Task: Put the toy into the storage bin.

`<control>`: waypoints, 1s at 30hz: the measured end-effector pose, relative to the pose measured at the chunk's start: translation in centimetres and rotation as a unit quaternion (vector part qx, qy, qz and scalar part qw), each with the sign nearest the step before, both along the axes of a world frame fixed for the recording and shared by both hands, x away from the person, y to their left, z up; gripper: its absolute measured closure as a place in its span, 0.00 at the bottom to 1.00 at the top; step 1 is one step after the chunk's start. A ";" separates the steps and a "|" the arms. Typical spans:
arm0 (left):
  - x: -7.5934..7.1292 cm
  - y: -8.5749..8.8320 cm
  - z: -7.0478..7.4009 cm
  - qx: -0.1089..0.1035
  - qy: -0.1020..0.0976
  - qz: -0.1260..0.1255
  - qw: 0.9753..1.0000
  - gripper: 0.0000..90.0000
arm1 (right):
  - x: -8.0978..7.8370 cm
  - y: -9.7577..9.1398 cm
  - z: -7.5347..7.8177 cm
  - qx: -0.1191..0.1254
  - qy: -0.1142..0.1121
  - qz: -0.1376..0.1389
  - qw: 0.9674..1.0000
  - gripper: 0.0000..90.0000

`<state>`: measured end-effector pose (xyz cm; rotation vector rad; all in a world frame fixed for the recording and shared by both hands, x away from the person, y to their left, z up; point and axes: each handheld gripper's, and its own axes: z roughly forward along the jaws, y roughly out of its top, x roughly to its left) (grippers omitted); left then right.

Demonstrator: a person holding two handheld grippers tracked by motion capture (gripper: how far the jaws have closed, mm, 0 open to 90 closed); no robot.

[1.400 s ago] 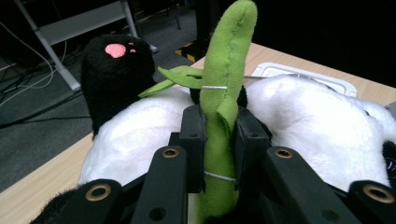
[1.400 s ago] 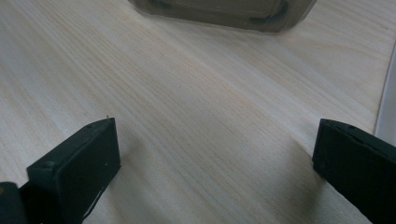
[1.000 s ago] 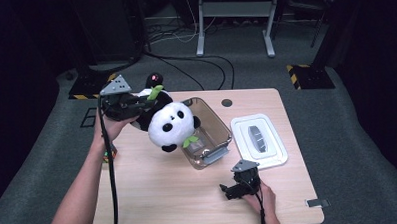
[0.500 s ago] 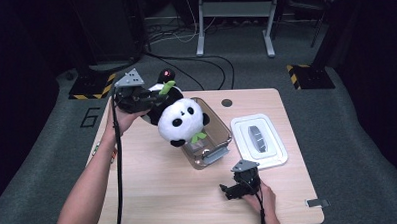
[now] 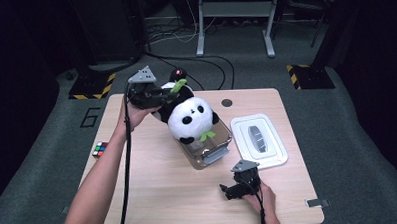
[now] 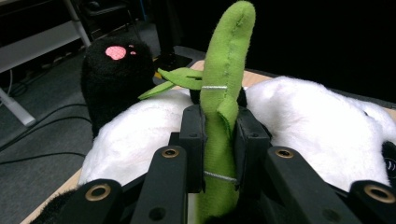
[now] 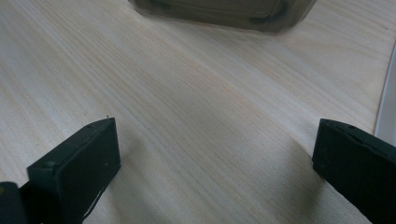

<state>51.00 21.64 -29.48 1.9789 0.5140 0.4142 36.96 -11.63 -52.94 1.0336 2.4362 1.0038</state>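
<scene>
Left gripper (image 6: 219, 135) I have clamped on the panda's green stalk (image 6: 224, 93); right gripper (image 7: 215, 154), near, gapes wide.

A pale wooden counter (image 5: 154, 193) stands on grey carpet (image 5: 347, 132) in a dim room. Black cables (image 5: 205, 61) trail across the floor toward a grey metal stand (image 5: 233, 20); yellow-black hazard blocks (image 5: 88, 88) flank the far corners
</scene>
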 end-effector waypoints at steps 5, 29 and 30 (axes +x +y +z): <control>0.4 -0.7 -0.4 0.001 0.004 -0.005 1.000 0.85 | 0.0 0.0 0.0 0.000 0.000 -0.001 1.000 0.00; 2.1 -3.4 -3.1 0.000 0.034 -0.038 0.999 0.85 | 0.0 0.0 0.0 0.000 0.000 0.001 1.000 0.00; 2.2 -3.5 -3.4 0.002 0.034 -0.039 0.999 0.85 | 0.0 0.0 0.0 0.000 0.000 0.000 1.000 0.00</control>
